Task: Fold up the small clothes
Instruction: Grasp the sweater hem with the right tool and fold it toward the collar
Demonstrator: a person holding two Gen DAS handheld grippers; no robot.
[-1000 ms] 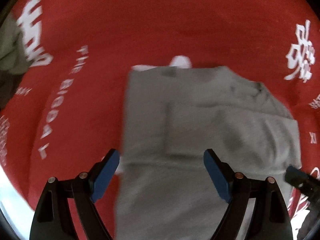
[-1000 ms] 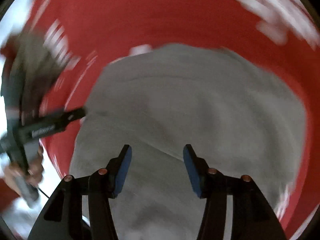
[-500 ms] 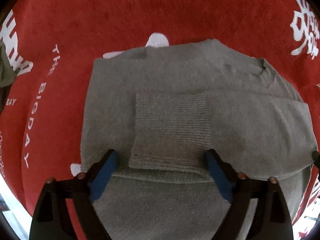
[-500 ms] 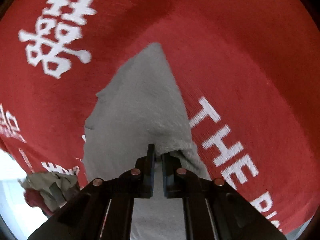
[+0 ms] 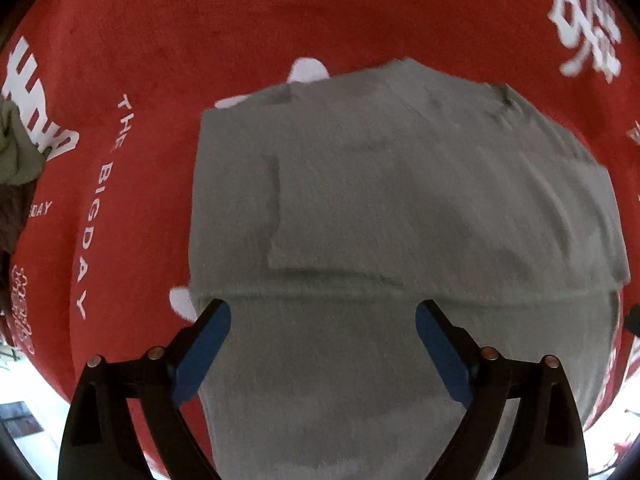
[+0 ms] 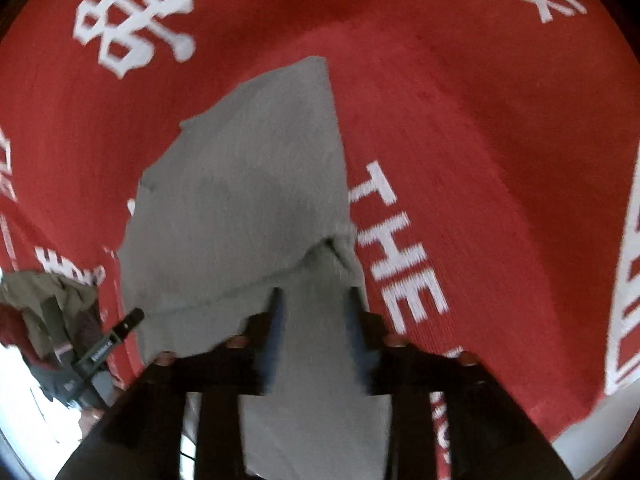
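A grey knit sweater (image 5: 400,208) lies partly folded on a red cloth, with a sleeve panel laid across its middle. My left gripper (image 5: 323,334) is open and hovers over the sweater's near part, touching nothing. In the right wrist view the same sweater (image 6: 248,184) runs away from me along its folded edge. My right gripper (image 6: 314,312) is open, its blurred fingers straddling a raised fold of the sweater's near edge.
The red cloth (image 5: 280,12) with white lettering covers the surface. A pile of olive and dark clothes (image 5: 16,160) sits at the left edge; it also shows in the right wrist view (image 6: 48,300). The left gripper's body (image 6: 108,340) shows at lower left there.
My right gripper was shut on the sweater's edge half a second ago and has now opened. My left gripper stayed open and drew closer over the sweater.
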